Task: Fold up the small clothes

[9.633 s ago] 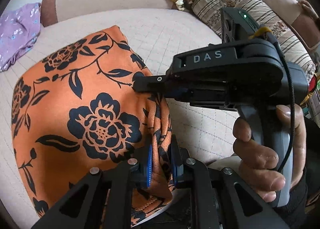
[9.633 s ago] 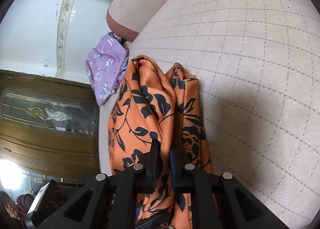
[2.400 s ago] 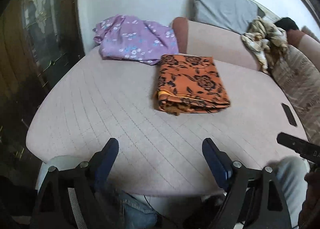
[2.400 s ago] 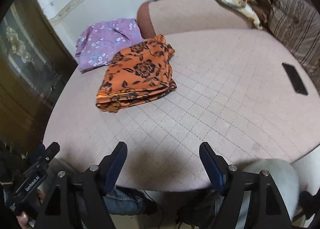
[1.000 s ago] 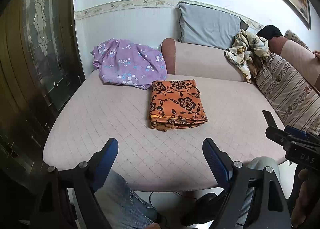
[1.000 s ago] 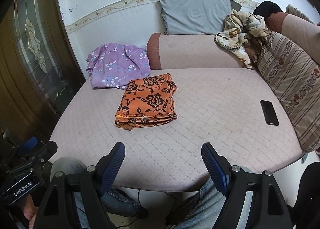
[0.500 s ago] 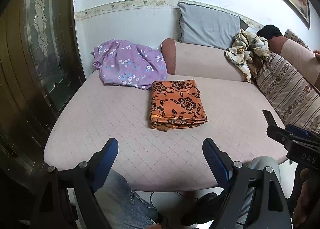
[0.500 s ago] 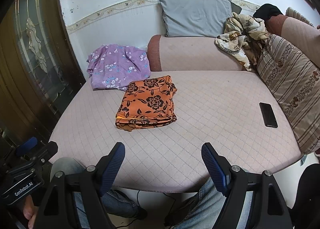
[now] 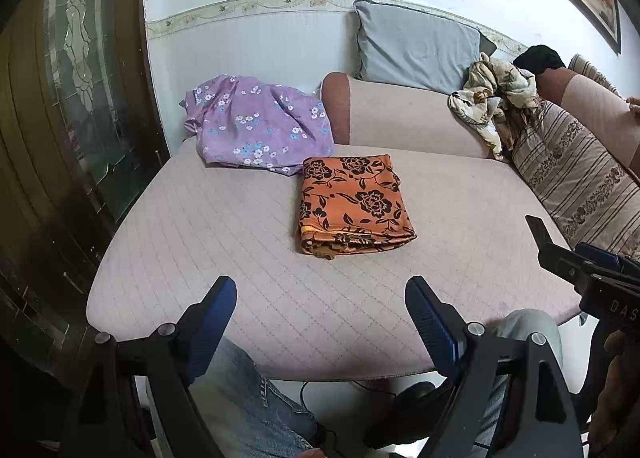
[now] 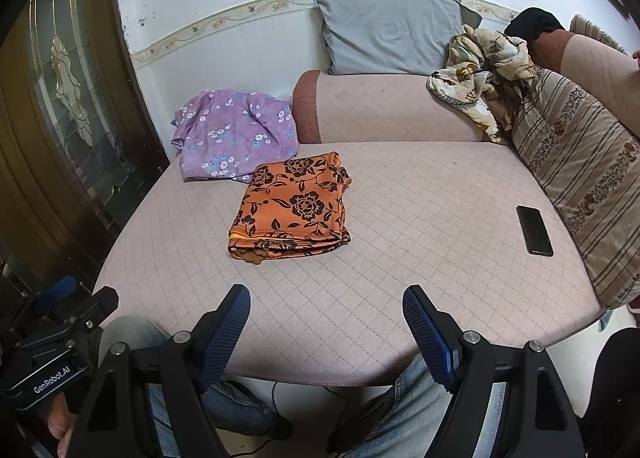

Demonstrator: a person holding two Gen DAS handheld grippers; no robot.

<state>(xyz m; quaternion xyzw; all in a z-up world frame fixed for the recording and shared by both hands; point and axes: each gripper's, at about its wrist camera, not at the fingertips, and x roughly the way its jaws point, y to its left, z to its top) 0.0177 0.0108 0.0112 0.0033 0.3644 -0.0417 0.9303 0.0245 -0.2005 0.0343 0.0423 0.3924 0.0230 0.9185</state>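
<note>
Orange floral garment (image 9: 352,203) lying folded in a neat rectangle on the pink quilted sofa seat (image 9: 224,242), purple flowered cloth (image 9: 256,123) lying crumpled just behind it, left hand-held gripper (image 9: 320,312) and right hand-held gripper (image 10: 326,314) both hovering wide open, gripping nothing, well back near the seat's front edge, black phone (image 10: 534,230) resting at the right.

orange cloth (image 9: 354,203) with black roses, purple garment (image 9: 256,123) with tiny white-blue flowers, plain grey pillow (image 10: 394,33), pink quilted seat (image 10: 420,217), brown-striped cushion (image 10: 580,161)
</note>
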